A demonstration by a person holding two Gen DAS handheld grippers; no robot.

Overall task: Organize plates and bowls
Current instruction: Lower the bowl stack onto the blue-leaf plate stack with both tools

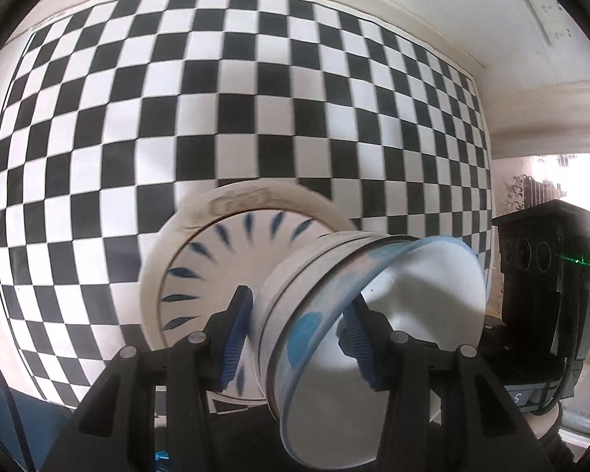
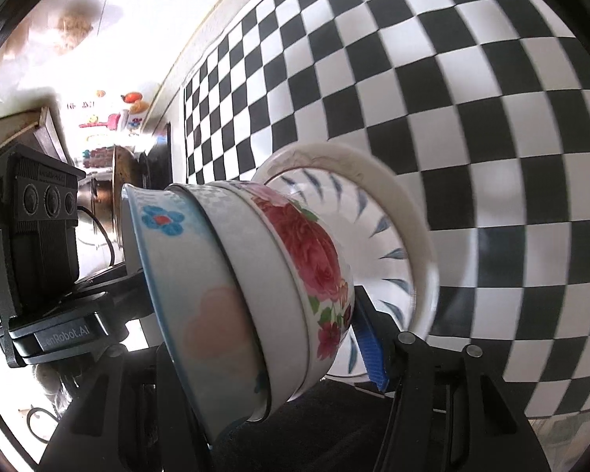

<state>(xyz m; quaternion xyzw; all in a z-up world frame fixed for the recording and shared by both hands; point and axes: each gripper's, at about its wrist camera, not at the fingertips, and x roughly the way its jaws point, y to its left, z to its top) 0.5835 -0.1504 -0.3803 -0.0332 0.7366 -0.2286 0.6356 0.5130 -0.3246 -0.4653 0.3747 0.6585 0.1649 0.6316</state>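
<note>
A nested stack of bowls lies across both views. Its top bowl (image 1: 413, 306) is white inside with a blue rim; from the right wrist the top bowl (image 2: 185, 295) shows a blue flower and a pink heart. Under a plain white one comes a rose-patterned bowl (image 2: 310, 251). My left gripper (image 1: 297, 340) is shut on the stack, one pad inside the top bowl and one on the outer wall. My right gripper (image 2: 263, 334) clamps the opposite side; its left finger is hidden. Behind the bowls are a blue-dashed plate (image 1: 216, 259) (image 2: 377, 212) and a cream plate (image 1: 255, 196) (image 2: 373, 161); whether the plates touch the bowls is unclear.
A black-and-white checkerboard sheet (image 1: 216, 98) (image 2: 452, 78) fills the background under the plates. The right gripper's black body (image 1: 539, 287) sits at the right edge of the left wrist view. The left gripper's body (image 2: 35, 236) sits at the left of the right wrist view. Room clutter lies beyond.
</note>
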